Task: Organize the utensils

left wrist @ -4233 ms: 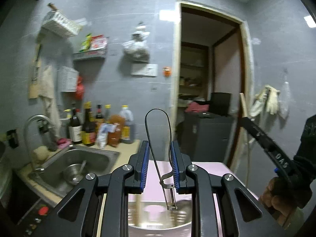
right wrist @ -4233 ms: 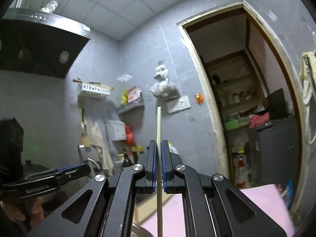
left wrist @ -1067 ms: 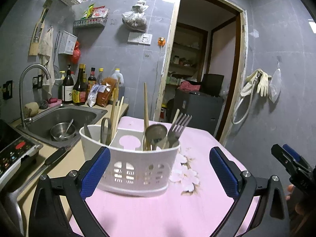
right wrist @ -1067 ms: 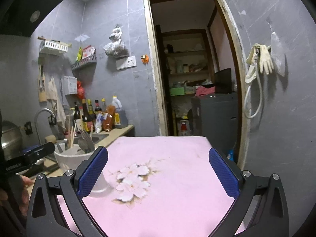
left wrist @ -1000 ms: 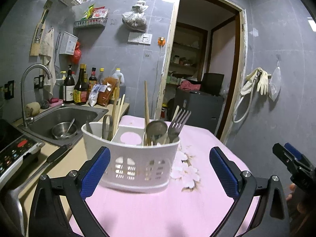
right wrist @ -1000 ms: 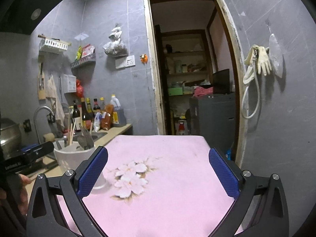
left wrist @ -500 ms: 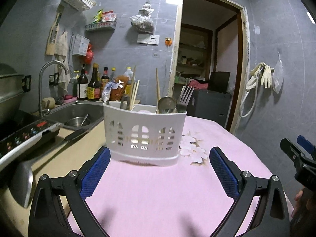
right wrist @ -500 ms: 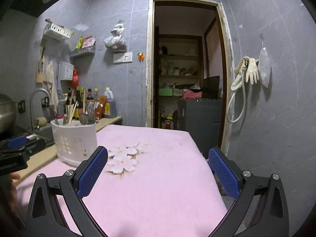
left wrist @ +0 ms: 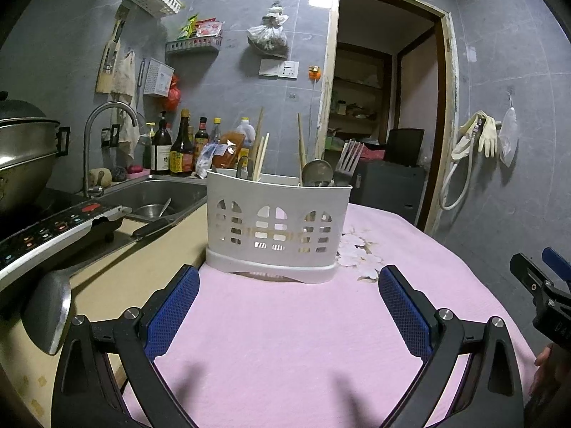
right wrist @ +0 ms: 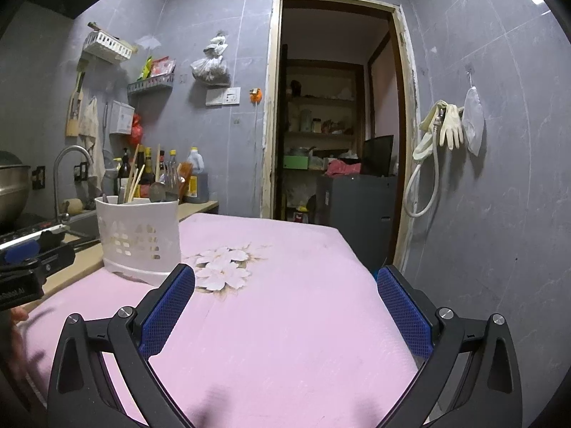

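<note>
Both grippers hang empty over the pink cloth (left wrist: 285, 339), jaws spread wide: the left gripper (left wrist: 287, 306) faces the caddy (left wrist: 276, 230) head-on, the right gripper (right wrist: 285, 305) points at the doorway (right wrist: 335, 107) with the caddy off to its left. The caddy is white plastic, curved in front, pierced with arched and square holes, and stands on the cloth by the table's counter-side edge, just beside a printed flower motif (left wrist: 357, 253). From the left wrist view the utensils stand sorted and upright: wooden chopsticks (left wrist: 262, 151) in the left compartment with a dark metal handle (left wrist: 242, 167), and a lone stick (left wrist: 301, 146), a dull round spoon bowl (left wrist: 317, 173) and a fork (left wrist: 349, 162), tines up, on the right. Only this view shows the steel sink (left wrist: 153, 198) with a bowl in it, the hob panel (left wrist: 46, 228) and a ladle (left wrist: 48, 312) on the beige counter, its handle cut off by the frame. The right wrist view alone shows the cloth's far edge, the grey cabinet (right wrist: 357, 210) past the door and the shelves inside. Each view catches only the tip of the other gripper at its edge, beside a bit of a hand. The dividers inside the caddy are hidden by its wall; the dark handle may be a whisk, though too little shows to say.
</note>
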`<control>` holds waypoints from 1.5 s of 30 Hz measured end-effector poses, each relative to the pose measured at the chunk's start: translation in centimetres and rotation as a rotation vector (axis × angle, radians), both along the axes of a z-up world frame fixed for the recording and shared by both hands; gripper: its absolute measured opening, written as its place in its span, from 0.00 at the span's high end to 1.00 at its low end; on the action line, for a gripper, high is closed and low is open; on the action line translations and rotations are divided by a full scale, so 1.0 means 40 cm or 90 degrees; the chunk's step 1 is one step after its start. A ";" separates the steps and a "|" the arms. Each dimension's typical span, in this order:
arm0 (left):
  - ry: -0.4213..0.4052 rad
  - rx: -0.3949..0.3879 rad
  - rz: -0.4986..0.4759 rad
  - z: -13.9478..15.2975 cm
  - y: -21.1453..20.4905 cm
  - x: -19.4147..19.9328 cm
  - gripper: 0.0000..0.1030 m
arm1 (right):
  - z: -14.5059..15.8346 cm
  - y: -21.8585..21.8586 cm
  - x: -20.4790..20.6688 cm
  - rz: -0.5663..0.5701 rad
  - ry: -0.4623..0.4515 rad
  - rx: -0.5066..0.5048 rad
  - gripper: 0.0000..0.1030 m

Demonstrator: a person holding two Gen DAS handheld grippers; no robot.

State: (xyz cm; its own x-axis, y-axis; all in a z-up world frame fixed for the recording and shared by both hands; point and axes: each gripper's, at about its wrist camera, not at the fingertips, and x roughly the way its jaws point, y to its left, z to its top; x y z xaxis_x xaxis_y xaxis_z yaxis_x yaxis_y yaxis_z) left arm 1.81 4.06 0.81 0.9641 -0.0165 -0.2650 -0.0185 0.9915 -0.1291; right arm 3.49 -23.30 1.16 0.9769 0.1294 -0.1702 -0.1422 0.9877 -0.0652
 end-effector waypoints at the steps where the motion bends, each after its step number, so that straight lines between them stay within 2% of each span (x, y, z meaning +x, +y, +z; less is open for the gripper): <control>1: -0.001 0.001 0.000 0.001 0.000 -0.001 0.04 | 0.001 0.001 -0.002 0.000 -0.002 0.001 0.00; 45: 0.002 0.000 -0.003 0.001 -0.009 -0.003 0.04 | 0.003 0.014 -0.009 0.012 0.001 0.010 0.00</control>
State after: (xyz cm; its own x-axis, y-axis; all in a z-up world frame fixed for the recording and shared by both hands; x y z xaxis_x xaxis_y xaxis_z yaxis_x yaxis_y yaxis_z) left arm 1.70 3.69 0.84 0.9630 -0.0208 -0.2686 -0.0146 0.9915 -0.1292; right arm 3.14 -22.74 1.26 0.9738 0.1512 -0.1697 -0.1615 0.9857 -0.0489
